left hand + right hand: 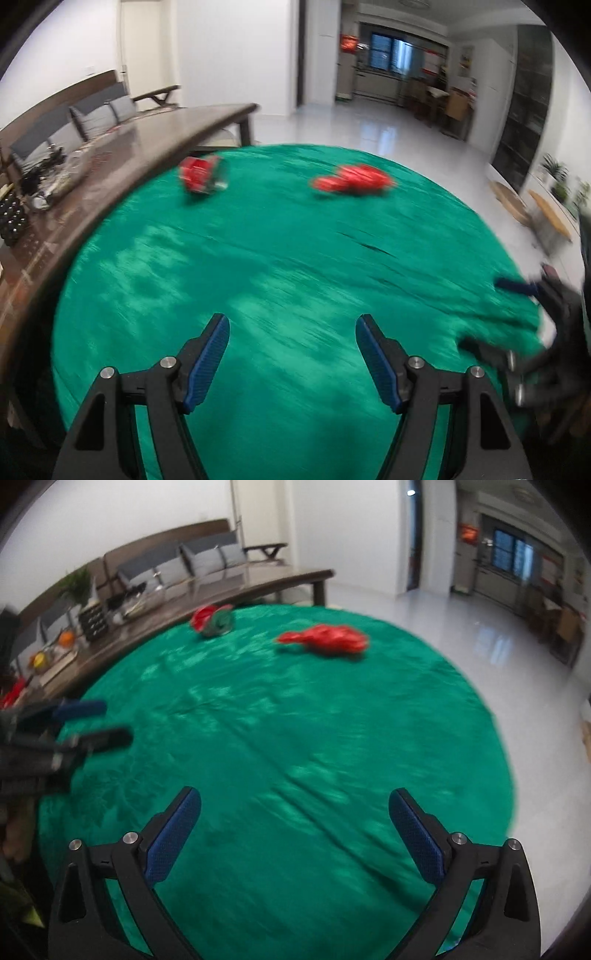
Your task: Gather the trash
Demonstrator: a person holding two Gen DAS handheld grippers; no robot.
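A crumpled red plastic bag (352, 180) lies on the far side of the round table with a green cloth (258, 280); it also shows in the right wrist view (327, 638). A clear cup with a red wrapper in it (202, 174) lies on its side at the far left of the cloth, also in the right wrist view (213, 619). My left gripper (291, 325) is open and empty above the near part of the cloth. My right gripper (295, 801) is open and empty too. Each gripper shows blurred at the other view's edge: the right one (517, 314), the left one (92, 722).
A long dark wooden table (110, 173) stands just behind the round table on the left, with a tray of small items (55, 653) on it. A sofa (177, 561) stands beyond. White tiled floor (388, 125) lies to the right and behind.
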